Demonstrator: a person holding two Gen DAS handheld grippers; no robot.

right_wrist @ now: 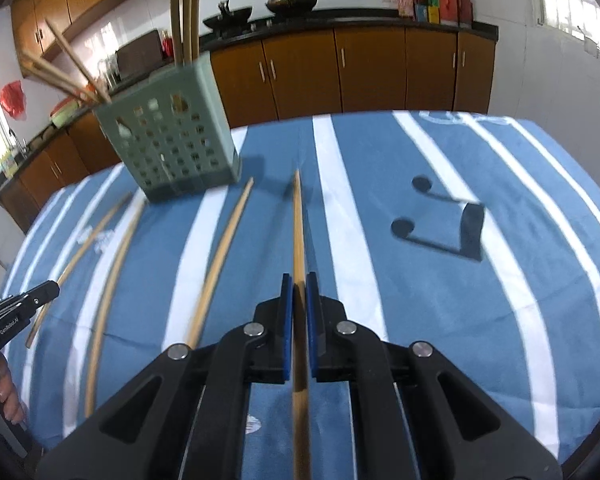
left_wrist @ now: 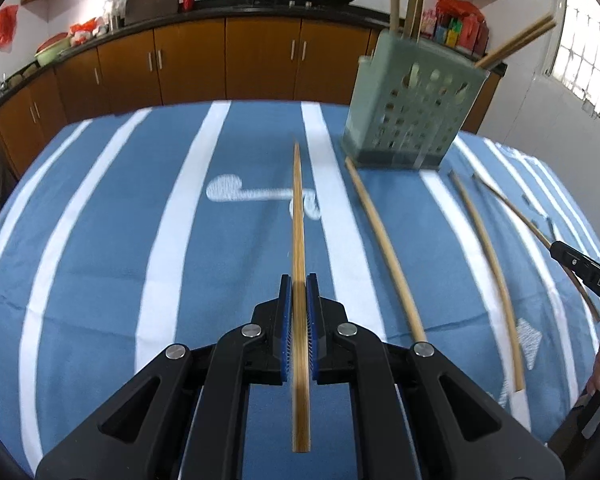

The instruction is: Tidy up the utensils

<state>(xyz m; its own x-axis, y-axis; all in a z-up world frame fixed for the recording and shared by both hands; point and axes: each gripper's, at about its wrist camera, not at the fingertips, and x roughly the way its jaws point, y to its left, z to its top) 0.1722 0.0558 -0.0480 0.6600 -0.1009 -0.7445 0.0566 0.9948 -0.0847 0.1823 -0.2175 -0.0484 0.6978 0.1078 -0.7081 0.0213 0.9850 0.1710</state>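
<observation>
My left gripper [left_wrist: 299, 286] is shut on a bamboo chopstick [left_wrist: 298, 216] that points forward over the blue striped tablecloth. My right gripper [right_wrist: 299, 285] is shut on another chopstick [right_wrist: 298, 224], also pointing forward. A green perforated utensil holder [left_wrist: 410, 108] stands ahead to the right in the left wrist view; in the right wrist view the holder [right_wrist: 172, 136] is ahead to the left. It holds several chopsticks. Three loose chopsticks [left_wrist: 384, 248] lie on the cloth between the two grippers; they also show in the right wrist view [right_wrist: 220, 256].
The table is covered by a blue cloth with white stripes [left_wrist: 140, 240]. Brown kitchen cabinets [left_wrist: 220, 60] and a counter with woks run behind the table. The other gripper shows at the right edge [left_wrist: 580, 272] and the left edge [right_wrist: 16, 312].
</observation>
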